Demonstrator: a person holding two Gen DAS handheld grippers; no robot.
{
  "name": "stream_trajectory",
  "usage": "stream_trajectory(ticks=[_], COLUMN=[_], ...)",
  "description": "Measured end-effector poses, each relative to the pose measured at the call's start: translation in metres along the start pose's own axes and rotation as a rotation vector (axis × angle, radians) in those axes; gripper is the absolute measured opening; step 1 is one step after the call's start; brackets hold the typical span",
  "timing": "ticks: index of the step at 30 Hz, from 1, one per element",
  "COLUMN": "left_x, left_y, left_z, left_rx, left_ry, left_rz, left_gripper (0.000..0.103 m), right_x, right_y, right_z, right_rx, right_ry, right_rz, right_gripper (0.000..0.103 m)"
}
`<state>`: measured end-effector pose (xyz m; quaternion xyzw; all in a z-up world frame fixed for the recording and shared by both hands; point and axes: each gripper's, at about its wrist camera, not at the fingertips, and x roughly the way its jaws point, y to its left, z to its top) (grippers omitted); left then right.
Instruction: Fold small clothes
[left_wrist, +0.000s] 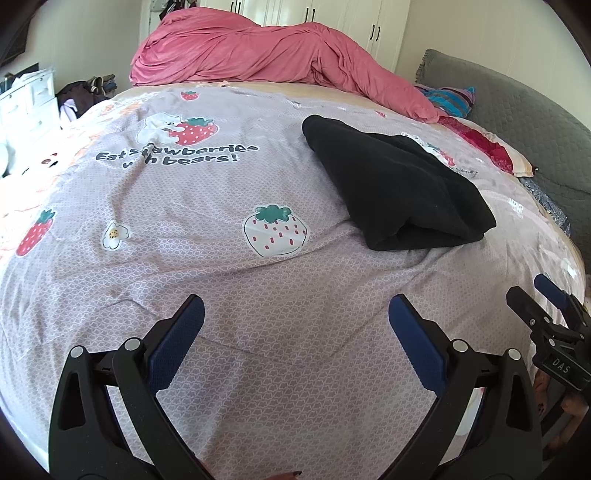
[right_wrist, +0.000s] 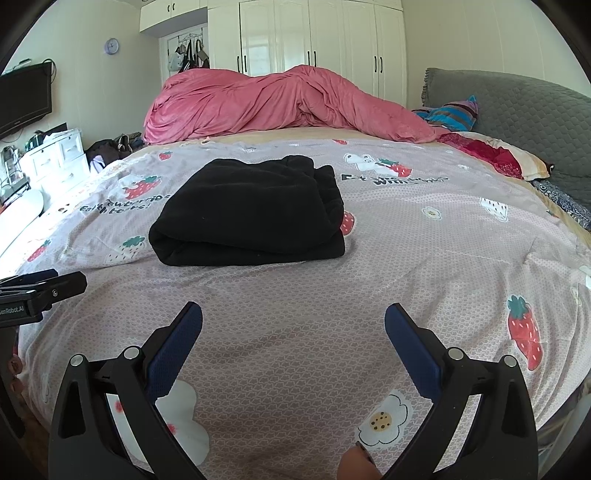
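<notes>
- Two grippers hang above the near part of a bed, each empty with its blue-padded fingers spread wide: the left gripper (left_wrist: 295, 310) and the right gripper (right_wrist: 293, 317).
- The lilac bedspread printed with strawberries, flowers and bears (right_wrist: 424, 266) covers most of the bed, lying mostly flat with a few shallow creases; the printed words "Eat strawberries with bears!" (left_wrist: 177, 155) show in the left wrist view.
- The folded black fleece garment (right_wrist: 247, 210) lies on the bedspread near the middle of the bed, well apart from both grippers, its rolled fold edge facing them.
- A crumpled pink duvet (right_wrist: 280, 103) is heaped along the far side of the bed.
- A grey quilted headboard (right_wrist: 517, 110) stands on the right, with a red patterned pillow (right_wrist: 491, 155) and a striped blue, brown and pink cloth (right_wrist: 450, 112) near it.
- White wardrobe doors with dark handles (right_wrist: 314, 37) fill the far wall.
- On the left are a dark wall-mounted television (right_wrist: 24, 96), a white drawer unit (right_wrist: 55, 155) and a round wall clock (right_wrist: 111, 46).
- Bags hang on a rack (right_wrist: 190, 51) beside the wardrobe.
</notes>
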<state>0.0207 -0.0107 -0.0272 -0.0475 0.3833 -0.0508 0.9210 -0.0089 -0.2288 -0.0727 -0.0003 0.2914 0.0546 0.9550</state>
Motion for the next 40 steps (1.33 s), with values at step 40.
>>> stream_trajectory(ticks=[40], left_x=[-0.027], left_y=[0.191], left_z=[0.047], left_rx=[-0.243], left_ry=[-0.02], left_rz=[0.331], left_gripper=[0.094], right_x=[-0.16], right_y=[-0.285], right_z=[-0.053], right_rx=[0.693], right_ry=[-0.182], right_rz=[-0.842], right_gripper=[0.099])
